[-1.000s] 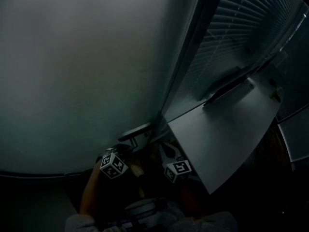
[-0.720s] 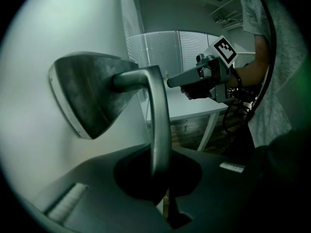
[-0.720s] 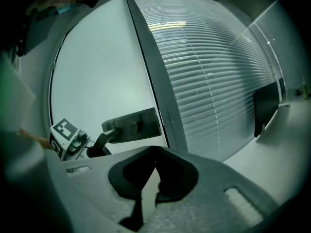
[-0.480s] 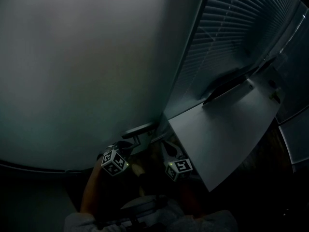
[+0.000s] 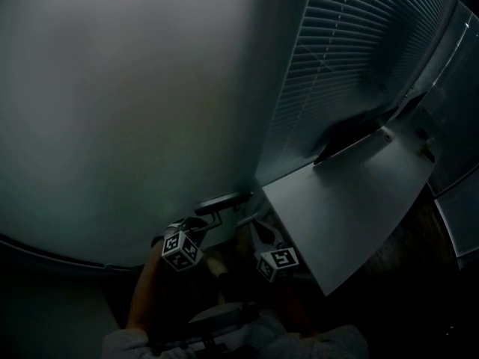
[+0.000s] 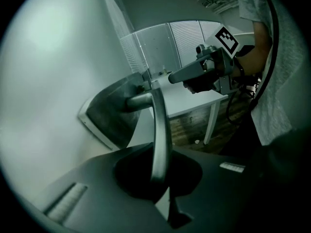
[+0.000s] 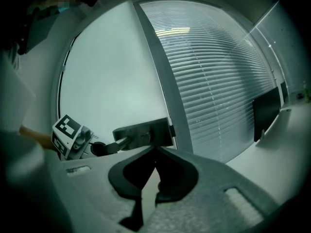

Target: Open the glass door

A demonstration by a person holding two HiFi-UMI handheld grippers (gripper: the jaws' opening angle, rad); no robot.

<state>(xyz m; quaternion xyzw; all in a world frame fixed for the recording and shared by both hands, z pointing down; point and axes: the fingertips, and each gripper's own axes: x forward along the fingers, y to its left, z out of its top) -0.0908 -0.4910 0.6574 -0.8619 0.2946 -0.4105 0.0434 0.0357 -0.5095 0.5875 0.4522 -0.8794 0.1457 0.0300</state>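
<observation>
Here, the metal lever handle [image 5: 223, 200] of the frosted glass door [image 5: 127, 111] was pinched by the left gripper [image 6: 160, 176], the right gripper [image 7: 155, 149] was held beside that handle with jaws pressed together on nothing, and slatted blinds [image 5: 352, 51], a white table [image 5: 352, 215] and wooden floor [image 6: 194, 127] were seen beyond it.

No legible txt, just marker squares.

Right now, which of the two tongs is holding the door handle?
The left tongs, clamped on the door handle; the right tongs are shut on nothing.
</observation>
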